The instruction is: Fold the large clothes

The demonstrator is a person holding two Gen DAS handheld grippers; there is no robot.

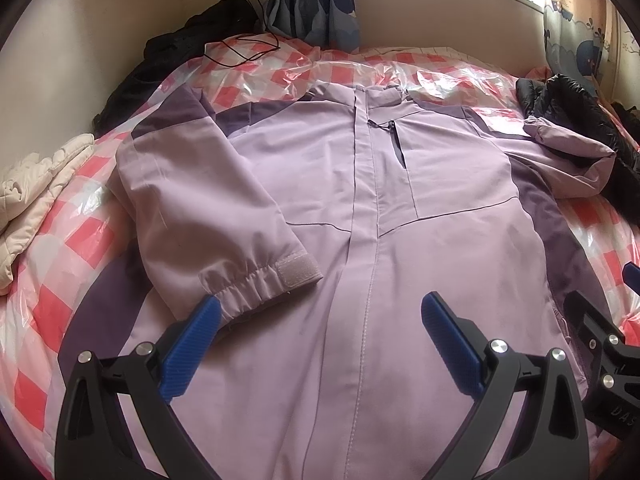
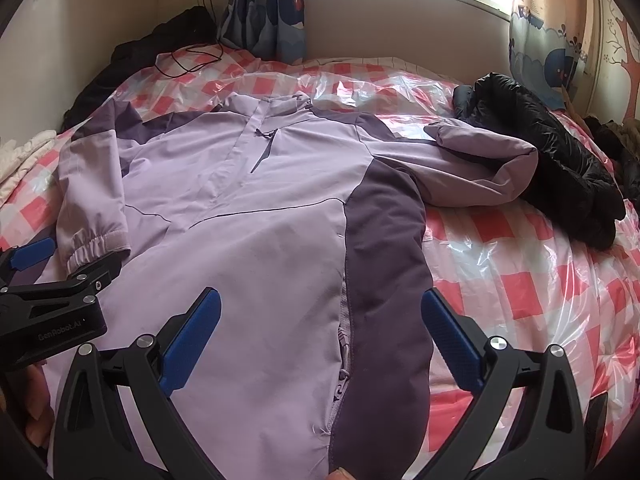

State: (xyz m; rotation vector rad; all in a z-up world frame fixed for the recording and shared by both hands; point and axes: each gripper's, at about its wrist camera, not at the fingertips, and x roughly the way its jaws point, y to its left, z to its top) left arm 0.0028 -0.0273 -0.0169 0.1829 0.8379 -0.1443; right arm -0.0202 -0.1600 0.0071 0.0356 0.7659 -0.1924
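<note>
One sleeve folded in, the other waiting.

The left gripper [image 1: 320, 328] hovers spread and empty just past the folded left cuff [image 1: 260, 280] on the lilac jacket [image 1: 400, 200] laid flat on the checked bedcover [image 2: 520, 280]; the right gripper [image 2: 320, 328], equally released, should probably reach the rumpled right sleeve [image 2: 480, 164], which touches a black puffer jacket [image 2: 560, 152] that might snag.
</note>
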